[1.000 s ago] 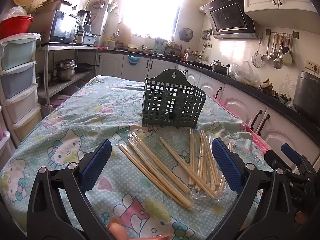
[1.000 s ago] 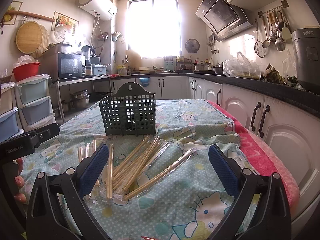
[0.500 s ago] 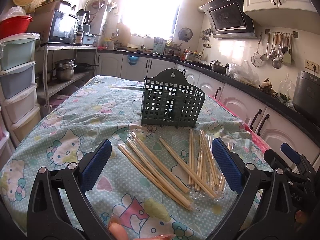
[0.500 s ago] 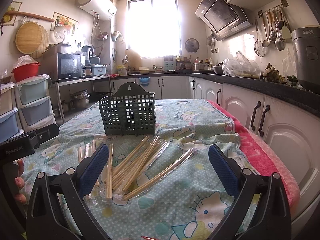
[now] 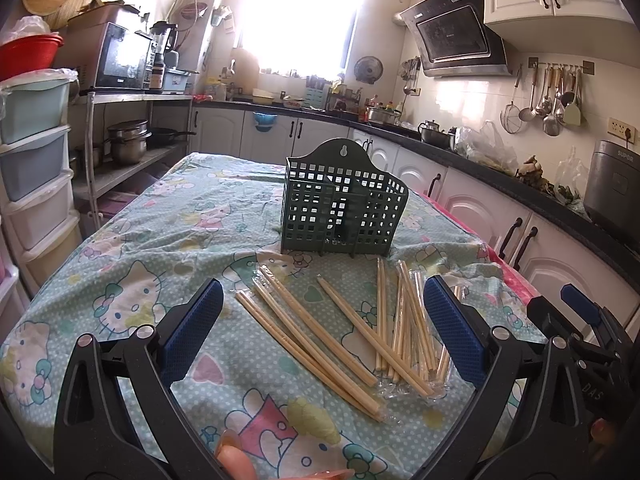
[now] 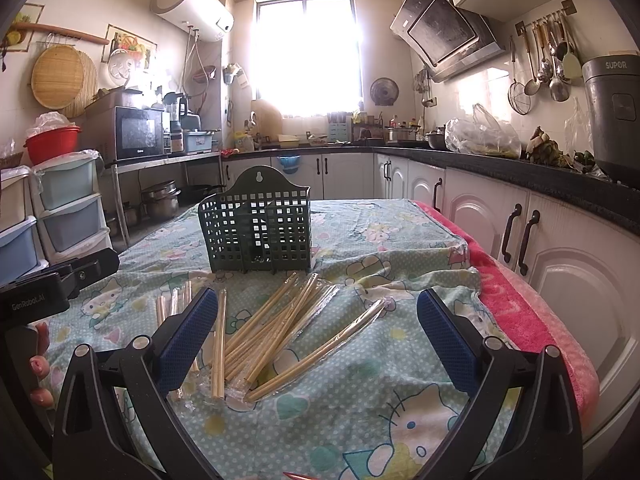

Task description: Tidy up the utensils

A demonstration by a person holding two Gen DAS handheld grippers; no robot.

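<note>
Nearest, the left tool and the right tool both hang spread wide and empty above the tabletop, which is covered in a cartoon-print cloth. Just beyond them, wrapped chopsticks lie loose in fans, some crossing; how many share a sleeve is hard to tell through the glare on the plastic. Farther back stands the green basket, upright, with nothing visible in it. To start well, pick an outlying pair such as the one on the right edge, close across its middle so it hangs level, then tip it upright and lower it into one compartment.
</note>
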